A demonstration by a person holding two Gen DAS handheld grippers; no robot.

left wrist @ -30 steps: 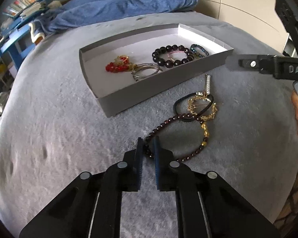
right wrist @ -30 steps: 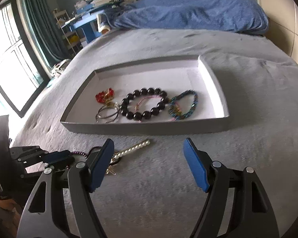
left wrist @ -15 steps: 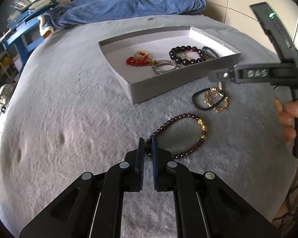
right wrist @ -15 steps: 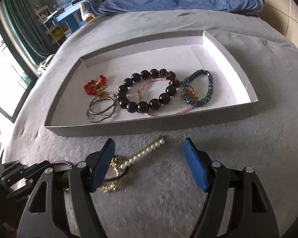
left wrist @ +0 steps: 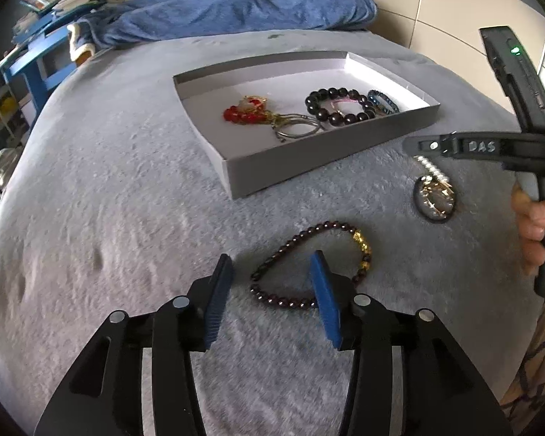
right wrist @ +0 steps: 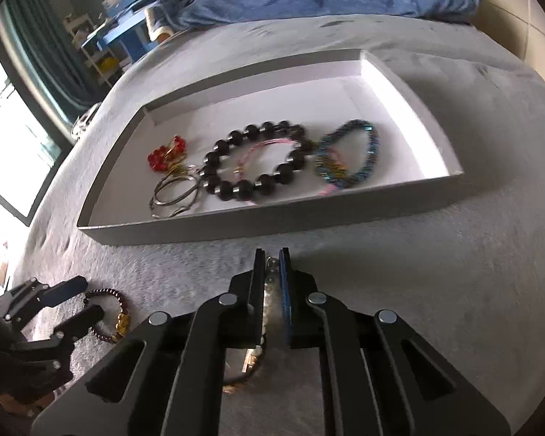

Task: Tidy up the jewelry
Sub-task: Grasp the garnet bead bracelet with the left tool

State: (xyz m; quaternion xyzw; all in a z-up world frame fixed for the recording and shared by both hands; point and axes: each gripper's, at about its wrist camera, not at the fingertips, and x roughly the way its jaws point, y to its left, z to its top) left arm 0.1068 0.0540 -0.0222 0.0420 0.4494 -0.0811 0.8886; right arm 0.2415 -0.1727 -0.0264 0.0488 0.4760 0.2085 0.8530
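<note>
The left tongs [left wrist: 270, 283] have just opened, releasing the dark garnet-bead bracelet [left wrist: 309, 265] lying between them on the grey bed [left wrist: 109, 200]; the right tongs [right wrist: 272, 272] have just clenched on the pearl strand [right wrist: 270, 290]. Four pieces sit ahead in the shallow grey cardboard tray [right wrist: 272, 225]; three remain outside.

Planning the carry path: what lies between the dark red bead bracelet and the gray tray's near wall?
Only bare gray blanket separates the dark red bead bracelet from the tray; the left wrist view shows it.
</note>
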